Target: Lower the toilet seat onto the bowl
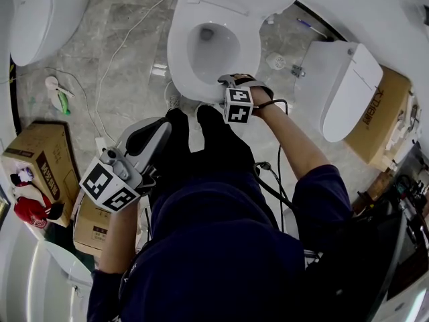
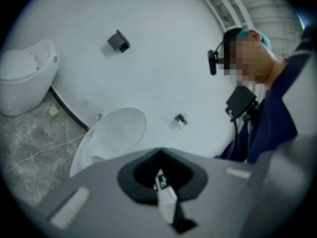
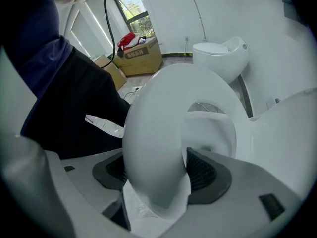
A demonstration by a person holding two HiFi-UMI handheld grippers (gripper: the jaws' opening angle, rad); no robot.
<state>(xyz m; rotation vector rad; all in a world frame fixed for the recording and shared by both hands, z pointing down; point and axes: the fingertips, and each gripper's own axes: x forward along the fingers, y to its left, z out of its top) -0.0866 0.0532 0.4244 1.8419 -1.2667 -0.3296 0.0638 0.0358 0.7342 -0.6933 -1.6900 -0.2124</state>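
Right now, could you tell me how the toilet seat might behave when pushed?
The toilet seat looks like a thick moulded ring, so probably stiff. Its glossy surface may slip between the jaws of the right gripper. Being hard, it could bang the bowl if dropped.

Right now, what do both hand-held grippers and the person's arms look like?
The left hand-held gripper and right hand-held gripper have pale grey bodies with black jaw pads. Each carries a white cube with black square markers. A thin black cable runs from the right one. The person wears dark navy sleeves.
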